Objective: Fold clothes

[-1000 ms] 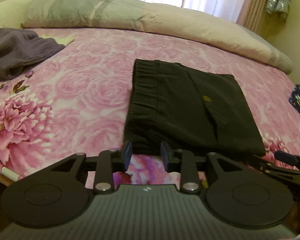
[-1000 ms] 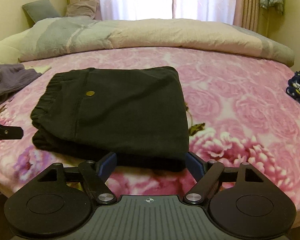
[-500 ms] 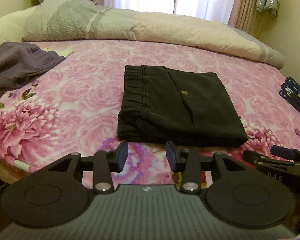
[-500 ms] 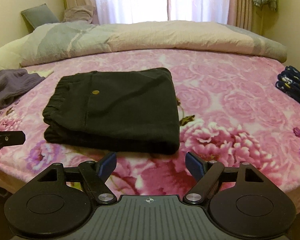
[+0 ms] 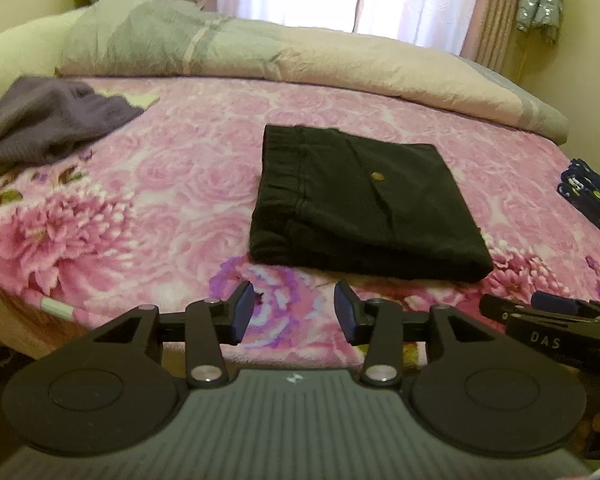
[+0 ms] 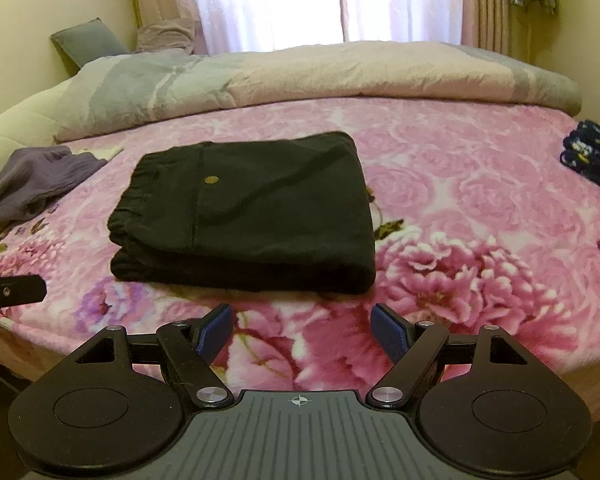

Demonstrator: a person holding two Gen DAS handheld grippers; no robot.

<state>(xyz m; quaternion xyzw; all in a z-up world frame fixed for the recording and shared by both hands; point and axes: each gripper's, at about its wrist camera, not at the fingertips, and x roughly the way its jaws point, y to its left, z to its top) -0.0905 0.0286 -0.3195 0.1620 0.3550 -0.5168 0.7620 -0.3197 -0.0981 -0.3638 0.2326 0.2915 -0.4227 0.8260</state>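
A black pair of shorts [image 5: 360, 204] lies folded into a flat rectangle on the pink floral bed cover [image 5: 172, 184], with the elastic waistband to the left and a brass button on top. It also shows in the right wrist view [image 6: 248, 212]. My left gripper [image 5: 295, 312] is open and empty, held back over the bed's front edge, clear of the shorts. My right gripper [image 6: 302, 330] is open and empty, also short of the shorts' near fold. The right gripper's tip [image 5: 548, 316] shows at the left wrist view's right edge.
A crumpled purple garment [image 5: 48, 120] lies at the bed's left. A folded dark blue patterned garment [image 6: 592, 152] lies at the right edge. A rolled duvet [image 6: 300, 76] runs along the back, with pillows [image 6: 88, 42] and curtains behind.
Both grippers have drawn back from the folded shorts toward the bed's front edge. The left gripper's jaws have opened wider. The shorts have stayed in place.
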